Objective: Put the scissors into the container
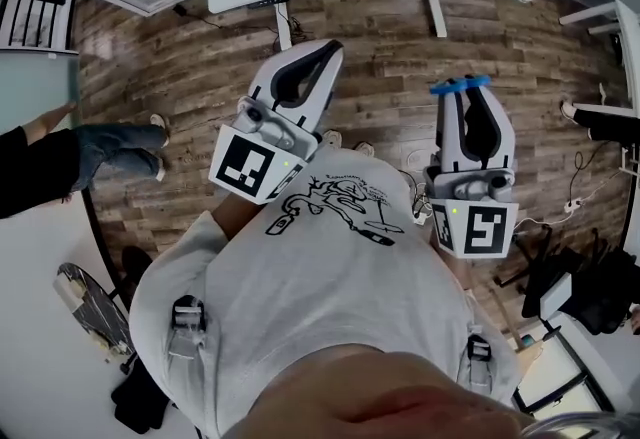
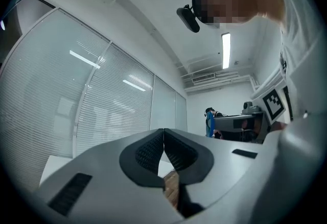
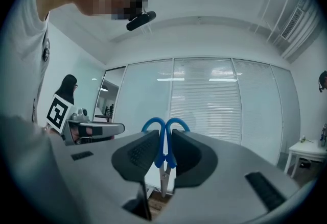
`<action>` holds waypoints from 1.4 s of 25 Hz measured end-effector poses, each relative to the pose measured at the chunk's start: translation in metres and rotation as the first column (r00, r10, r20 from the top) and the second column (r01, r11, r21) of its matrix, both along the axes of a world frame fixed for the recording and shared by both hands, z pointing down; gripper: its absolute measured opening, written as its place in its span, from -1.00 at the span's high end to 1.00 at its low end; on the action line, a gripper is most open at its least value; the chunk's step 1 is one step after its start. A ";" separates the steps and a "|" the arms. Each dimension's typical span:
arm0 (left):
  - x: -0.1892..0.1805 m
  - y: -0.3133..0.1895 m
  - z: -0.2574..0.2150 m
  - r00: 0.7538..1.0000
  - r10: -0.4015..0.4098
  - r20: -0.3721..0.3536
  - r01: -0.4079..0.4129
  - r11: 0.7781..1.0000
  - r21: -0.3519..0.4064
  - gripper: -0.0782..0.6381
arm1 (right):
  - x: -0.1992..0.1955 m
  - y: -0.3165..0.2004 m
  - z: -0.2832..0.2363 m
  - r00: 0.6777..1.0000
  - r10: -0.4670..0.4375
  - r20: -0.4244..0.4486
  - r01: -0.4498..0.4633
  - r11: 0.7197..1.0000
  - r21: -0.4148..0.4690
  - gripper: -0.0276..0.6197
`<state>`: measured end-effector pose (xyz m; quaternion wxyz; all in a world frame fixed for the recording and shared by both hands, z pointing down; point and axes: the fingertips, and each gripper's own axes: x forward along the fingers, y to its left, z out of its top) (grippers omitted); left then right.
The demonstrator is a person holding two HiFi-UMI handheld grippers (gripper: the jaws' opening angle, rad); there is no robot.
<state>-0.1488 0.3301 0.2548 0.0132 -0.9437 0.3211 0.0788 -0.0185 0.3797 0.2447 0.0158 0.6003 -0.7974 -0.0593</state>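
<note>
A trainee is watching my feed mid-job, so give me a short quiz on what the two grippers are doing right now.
1. True or false: the left gripper holds the scissors.
2. The scissors' handles are: A red, B blue, C black.
3. Does any view show the container?

Key:
1. False. The right gripper is shut on the scissors. The left gripper's jaws are together with nothing between them.
2. B.
3. No, none of the three views shows it.
</note>
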 end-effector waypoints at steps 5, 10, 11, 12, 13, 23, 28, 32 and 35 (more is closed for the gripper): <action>-0.013 -0.018 0.000 1.000 0.017 0.003 -0.017 1.000 0.002 0.73 | -0.013 -0.016 0.005 1.000 0.020 0.005 -0.020 1.000 -0.011 0.64; -0.026 -0.027 -0.003 1.000 0.023 0.006 -0.023 1.000 0.005 0.73 | -0.023 -0.022 0.001 0.999 0.038 0.002 -0.038 0.999 -0.005 0.64; -0.028 -0.028 -0.002 1.000 0.025 0.007 -0.025 1.000 0.003 0.73 | -0.025 -0.023 0.001 0.999 0.041 0.002 -0.041 0.999 -0.005 0.64; -0.029 -0.030 -0.001 1.000 0.028 0.008 -0.028 1.000 0.001 0.73 | -0.026 -0.025 0.002 0.999 0.045 0.002 -0.045 0.999 -0.007 0.64; -0.029 -0.032 0.001 0.999 0.031 0.009 -0.031 1.000 -0.001 0.73 | -0.026 -0.026 0.004 0.999 0.048 0.003 -0.048 0.999 -0.010 0.64; -0.012 -0.053 0.002 0.999 0.051 0.000 -0.051 0.999 0.000 0.73 | -0.011 -0.048 0.006 0.998 0.055 -0.015 -0.055 0.998 -0.008 0.64; -0.003 -0.069 0.003 0.999 0.051 -0.002 -0.051 0.999 0.004 0.73 | -0.002 -0.064 0.003 0.998 0.057 -0.018 -0.057 0.998 -0.001 0.64; 0.021 -0.090 0.004 0.998 0.055 0.000 -0.055 0.998 0.004 0.73 | 0.022 -0.085 0.007 0.998 0.064 -0.014 -0.065 0.998 -0.006 0.64; 0.035 -0.107 0.002 0.999 0.054 0.002 -0.054 0.999 0.004 0.73 | 0.037 -0.102 0.009 0.998 0.063 -0.009 -0.063 0.998 -0.015 0.64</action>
